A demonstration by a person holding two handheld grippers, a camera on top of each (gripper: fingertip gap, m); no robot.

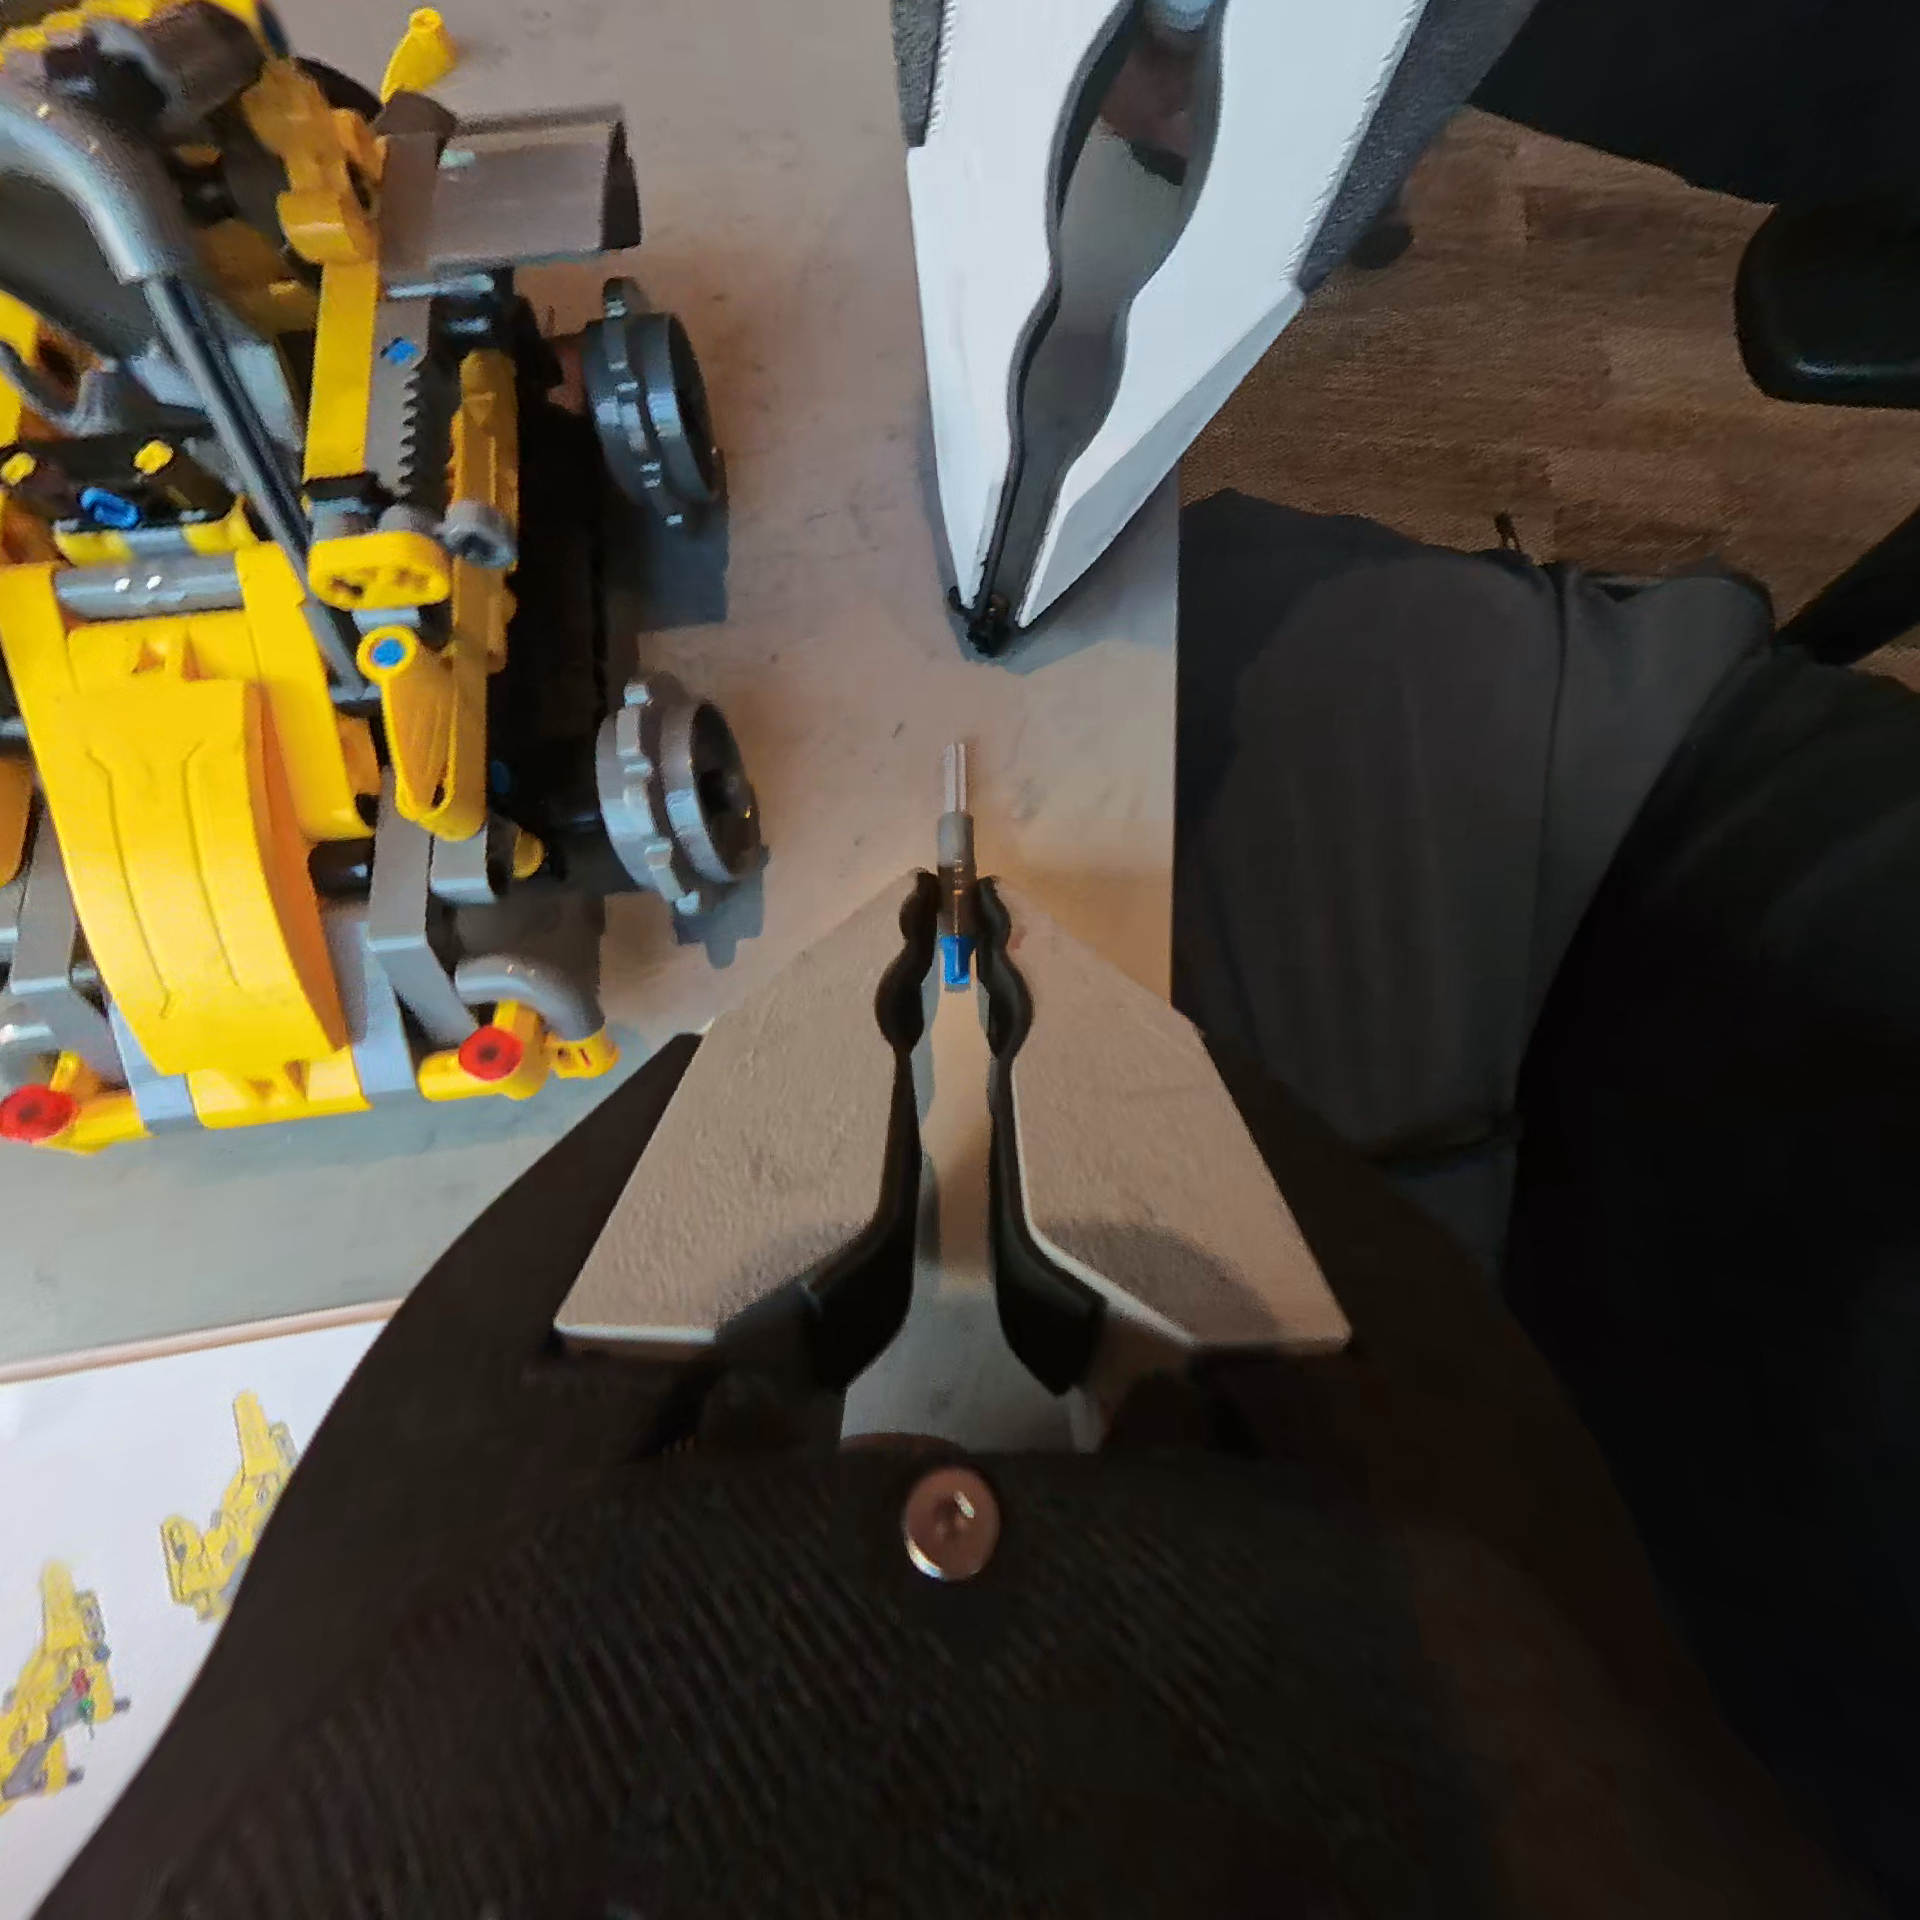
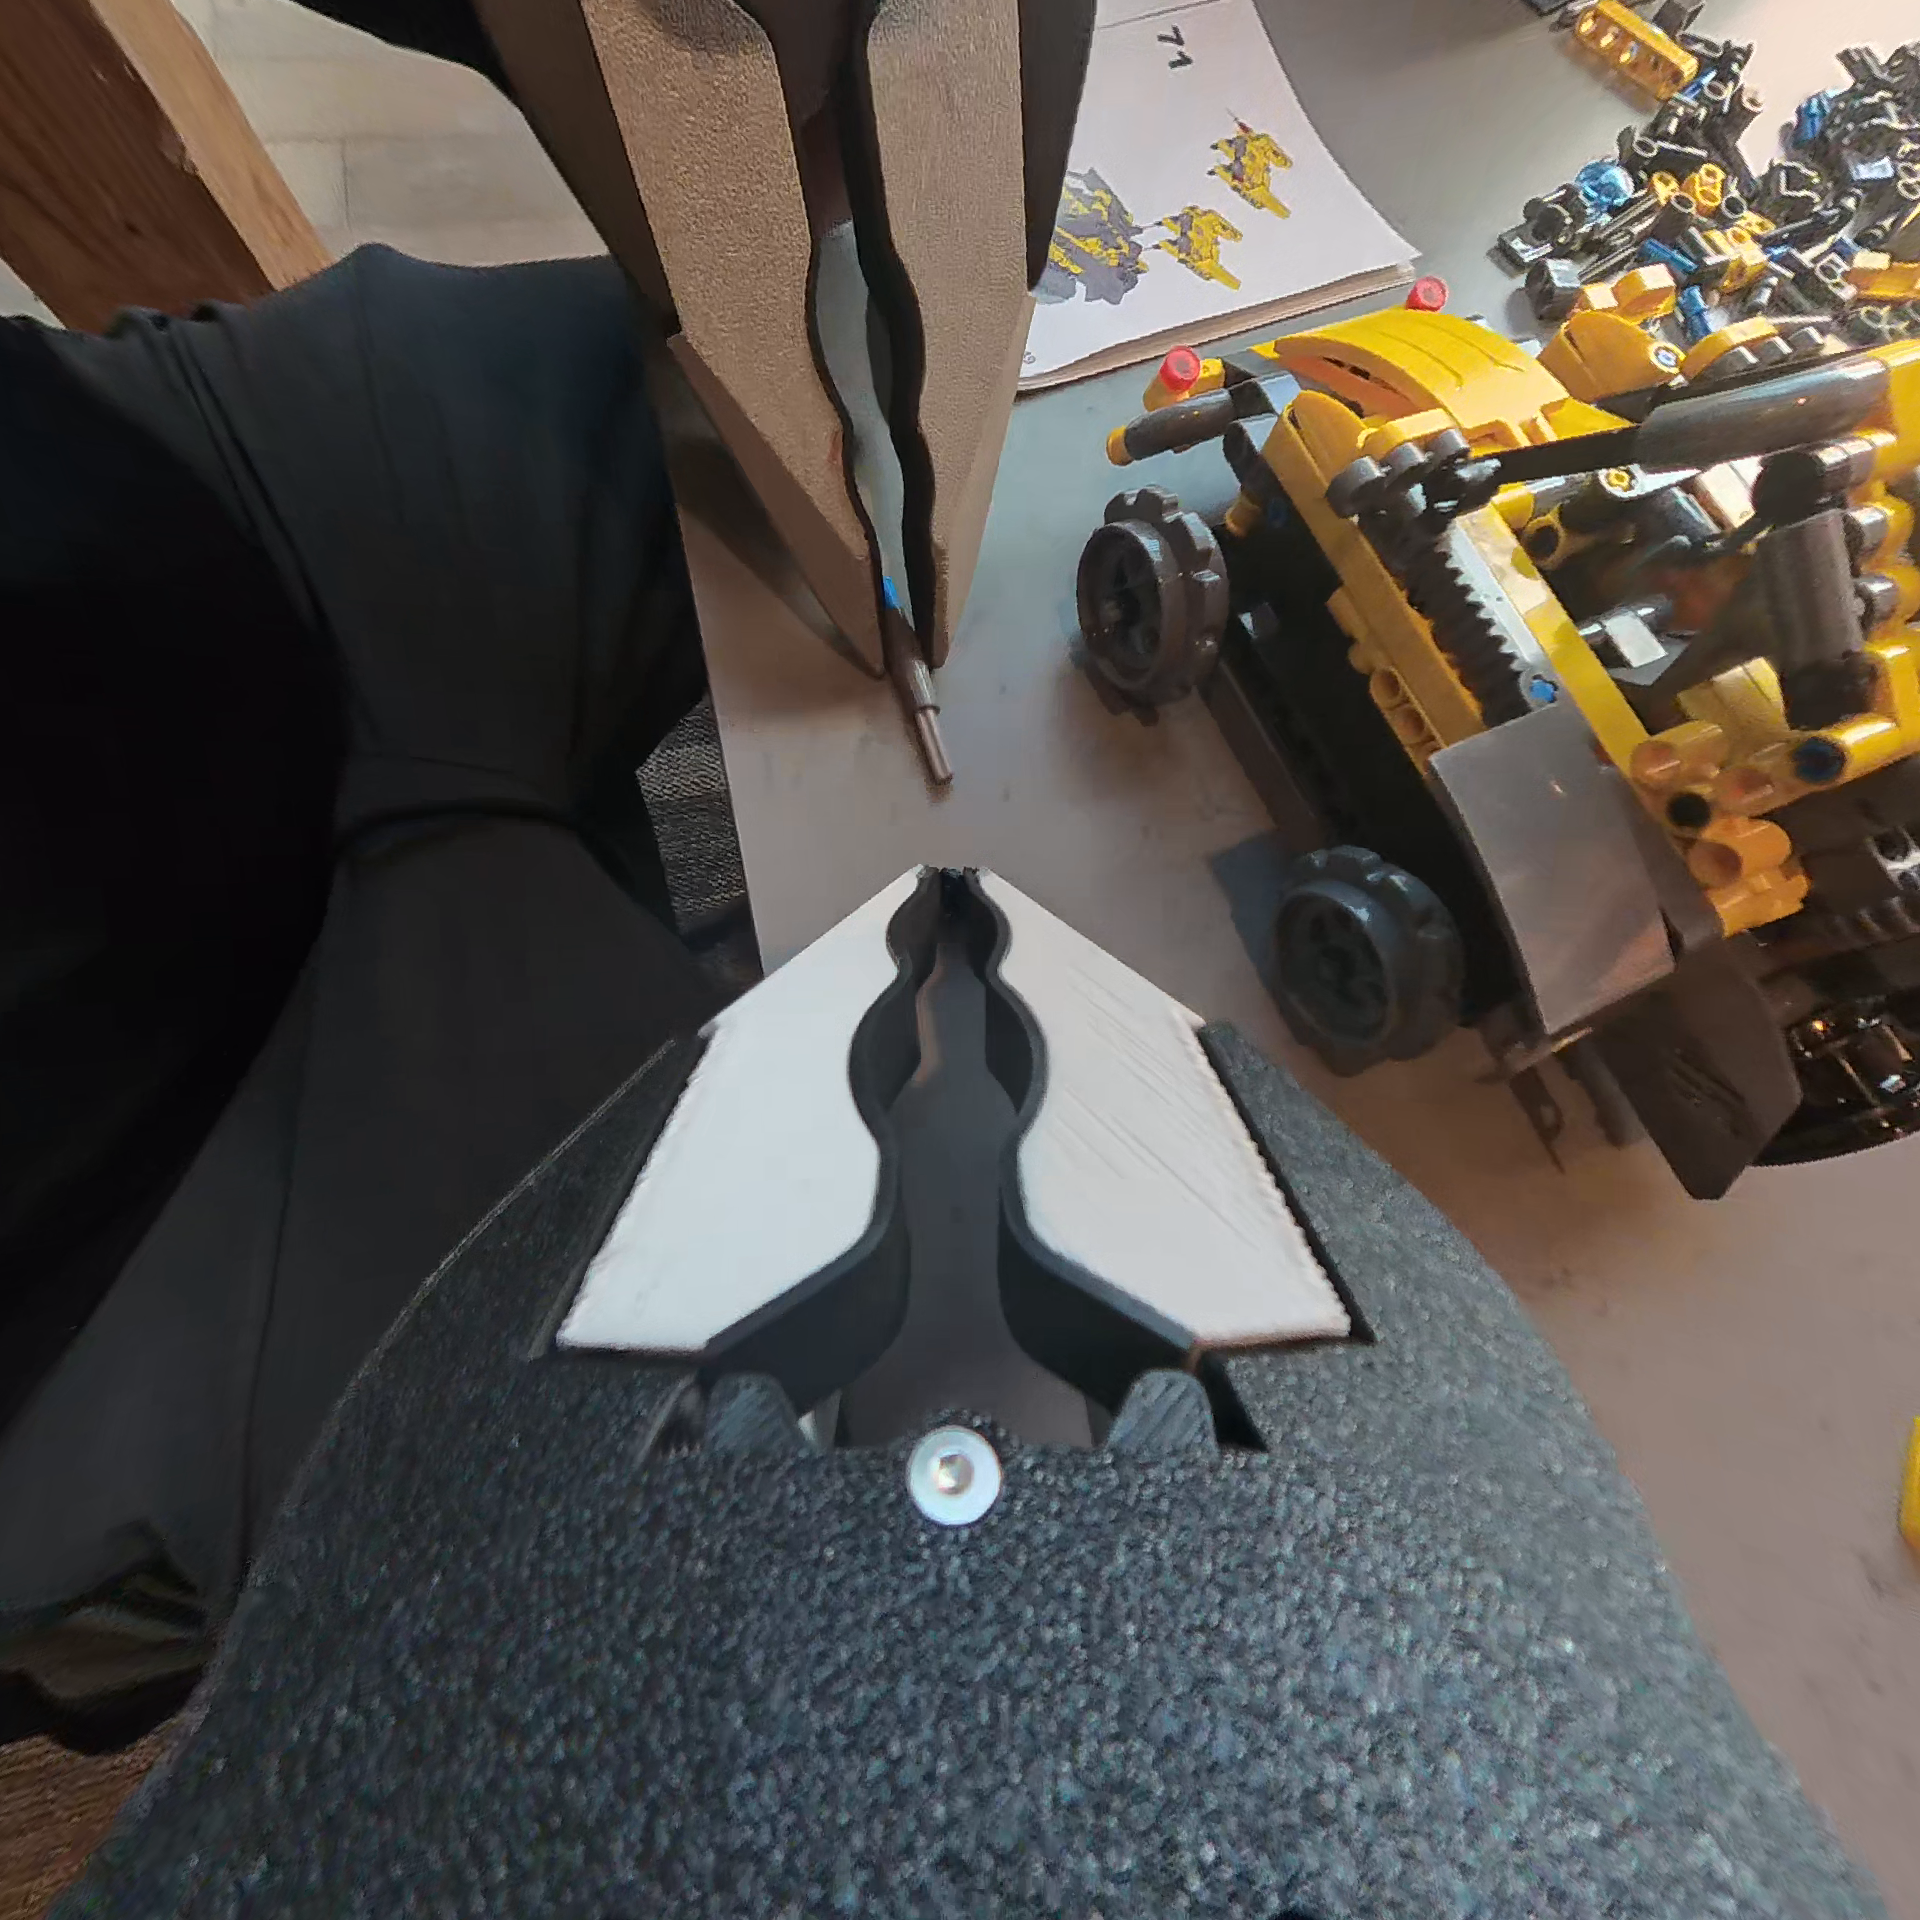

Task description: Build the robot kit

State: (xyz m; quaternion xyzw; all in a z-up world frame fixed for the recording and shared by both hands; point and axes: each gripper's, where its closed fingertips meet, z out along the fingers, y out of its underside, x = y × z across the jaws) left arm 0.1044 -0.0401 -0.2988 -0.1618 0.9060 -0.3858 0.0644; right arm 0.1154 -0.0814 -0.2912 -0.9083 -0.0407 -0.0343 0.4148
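My left gripper (image 1: 956, 883) is shut on a thin grey axle (image 1: 954, 821) with a blue pin (image 1: 954, 958) at its rear end, and the axle sticks out past the fingertips just above the table (image 1: 831, 312). In the right wrist view the left gripper (image 2: 904, 649) shows from the front with the axle (image 2: 928, 717). My right gripper (image 2: 951, 876) has white fingers with the tips closed together. A tiny dark bit shows at its tips, and I cannot tell what it is. It faces the axle tip a short way off and also shows in the left wrist view (image 1: 985, 613).
A yellow and grey brick-built tracked vehicle (image 1: 260, 727) (image 2: 1507, 644) stands on the table beside both grippers. An open instruction booklet (image 1: 125, 1558) (image 2: 1195, 187) lies near it. A pile of loose parts (image 2: 1714, 187) lies beyond. A person's dark clothing (image 1: 1455, 831) (image 2: 312, 727) is at the table edge. Across from one pair of fingers to the other is roughly 5 cm.
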